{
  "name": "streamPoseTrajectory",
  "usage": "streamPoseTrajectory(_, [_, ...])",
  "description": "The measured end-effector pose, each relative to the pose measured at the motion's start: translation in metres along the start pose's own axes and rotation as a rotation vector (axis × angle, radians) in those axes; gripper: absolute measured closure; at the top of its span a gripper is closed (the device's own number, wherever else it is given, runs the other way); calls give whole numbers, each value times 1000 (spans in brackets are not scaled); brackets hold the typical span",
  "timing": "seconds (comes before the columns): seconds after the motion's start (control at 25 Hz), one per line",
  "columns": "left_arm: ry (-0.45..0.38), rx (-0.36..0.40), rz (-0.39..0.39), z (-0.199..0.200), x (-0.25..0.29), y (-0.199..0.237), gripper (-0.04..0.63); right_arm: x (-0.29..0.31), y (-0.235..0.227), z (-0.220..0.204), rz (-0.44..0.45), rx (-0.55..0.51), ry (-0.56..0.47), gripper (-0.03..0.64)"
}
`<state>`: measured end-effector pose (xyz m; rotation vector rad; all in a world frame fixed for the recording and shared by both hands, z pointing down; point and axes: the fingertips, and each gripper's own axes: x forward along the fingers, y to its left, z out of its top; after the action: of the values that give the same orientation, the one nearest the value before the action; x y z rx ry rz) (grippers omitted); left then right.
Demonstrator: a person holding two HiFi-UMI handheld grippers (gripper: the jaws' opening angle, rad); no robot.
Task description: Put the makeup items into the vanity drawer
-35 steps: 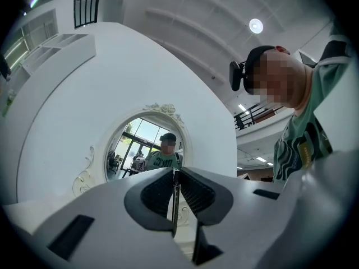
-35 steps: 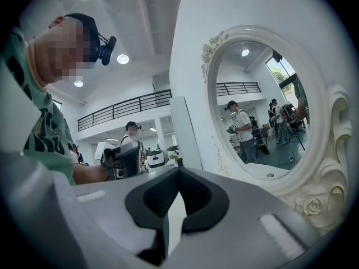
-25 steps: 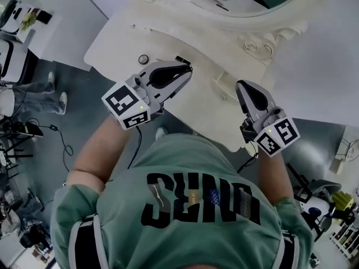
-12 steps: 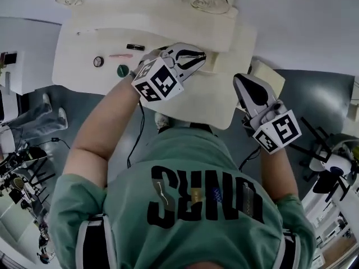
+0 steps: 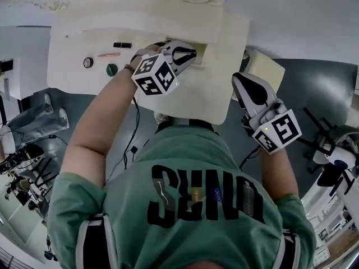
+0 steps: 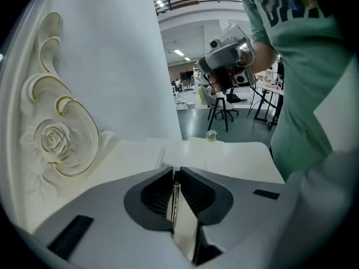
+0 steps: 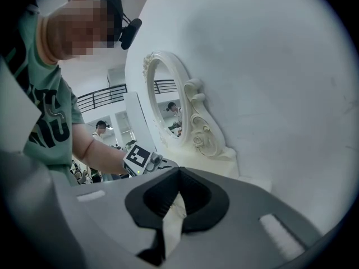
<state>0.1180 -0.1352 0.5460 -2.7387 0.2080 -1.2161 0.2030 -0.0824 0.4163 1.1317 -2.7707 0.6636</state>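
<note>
In the head view the white vanity top (image 5: 73, 38) carries a black stick (image 5: 122, 45), a pink stick (image 5: 108, 54), a small round compact (image 5: 88, 62) and a green round lid (image 5: 111, 69) at its left. My left gripper (image 5: 190, 54) reaches over the vanity's middle, tips at a dark slot (image 5: 202, 52) under the mirror base. In its own view the left gripper (image 6: 176, 171) has its jaws together with only a thin slit, and I see nothing held. My right gripper (image 5: 238, 80) hangs off the vanity's right front corner; the right gripper (image 7: 178, 172) is shut and empty.
A carved rose scroll (image 6: 56, 139) and the mirror (image 7: 168, 108) rise behind the top. A white slab (image 5: 190, 100) juts out toward the person. A cream box (image 5: 263, 69) sits on the floor at the right. Stands and cables (image 5: 22, 156) crowd the left.
The left gripper has moved right, from beside the black stick to the dark slot at the vanity's middle. The head view has swung along the vanity. The right gripper has barely moved.
</note>
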Motion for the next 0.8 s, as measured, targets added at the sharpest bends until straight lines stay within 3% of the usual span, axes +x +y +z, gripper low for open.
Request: streamPoseTrajectory(0.8, [99, -24, -49, -15, 10, 1, 539, -8, 1, -4, -2, 11, -3, 607])
